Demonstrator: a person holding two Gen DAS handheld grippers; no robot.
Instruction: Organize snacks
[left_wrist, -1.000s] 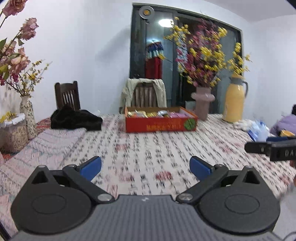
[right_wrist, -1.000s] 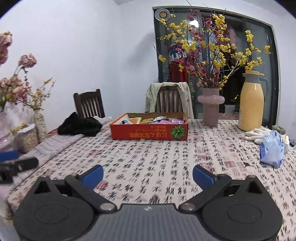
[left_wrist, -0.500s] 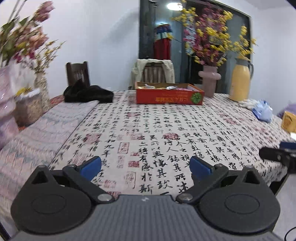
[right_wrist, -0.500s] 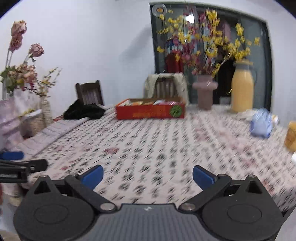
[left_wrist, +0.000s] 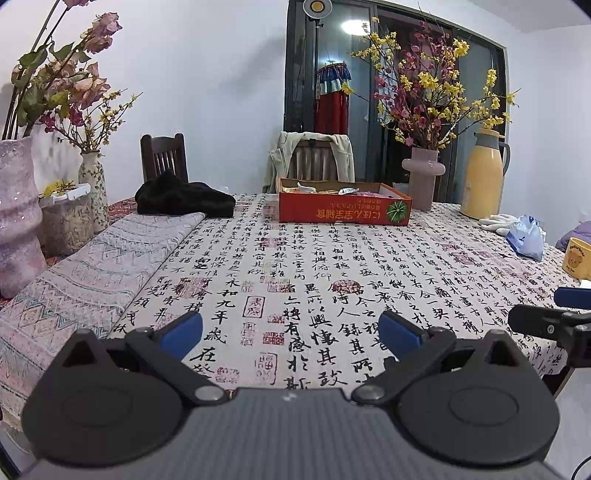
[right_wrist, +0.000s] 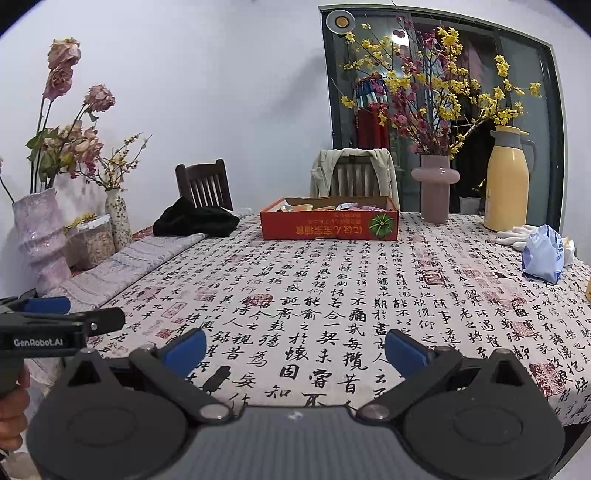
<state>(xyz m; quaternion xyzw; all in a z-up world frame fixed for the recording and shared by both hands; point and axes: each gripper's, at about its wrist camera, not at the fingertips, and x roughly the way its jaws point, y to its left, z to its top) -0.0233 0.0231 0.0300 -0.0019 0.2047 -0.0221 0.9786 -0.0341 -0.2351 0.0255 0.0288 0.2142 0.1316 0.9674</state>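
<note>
A red cardboard box (left_wrist: 344, 212) (right_wrist: 329, 223) with several wrapped snacks inside stands at the far side of the table, on the calligraphy-print cloth (left_wrist: 295, 266) (right_wrist: 332, 295). My left gripper (left_wrist: 290, 330) is open and empty, low over the table's near edge. My right gripper (right_wrist: 294, 349) is open and empty, also at the near edge. Each gripper shows at the side of the other's view: the right one in the left wrist view (left_wrist: 554, 321), the left one in the right wrist view (right_wrist: 55, 325).
A black cloth (left_wrist: 183, 199) and a patterned runner (left_wrist: 92, 266) lie at left. Vases with flowers (left_wrist: 16, 218) stand far left. A pink vase (left_wrist: 423, 177), a yellow thermos (left_wrist: 484, 177), white gloves (left_wrist: 498, 221), a blue bag (left_wrist: 526, 238) and a yellow cup (left_wrist: 578, 262) are at right. Chairs stand behind.
Both grippers have pulled back from the box toward the table's near edge and steadied. Both stay open and empty.
</note>
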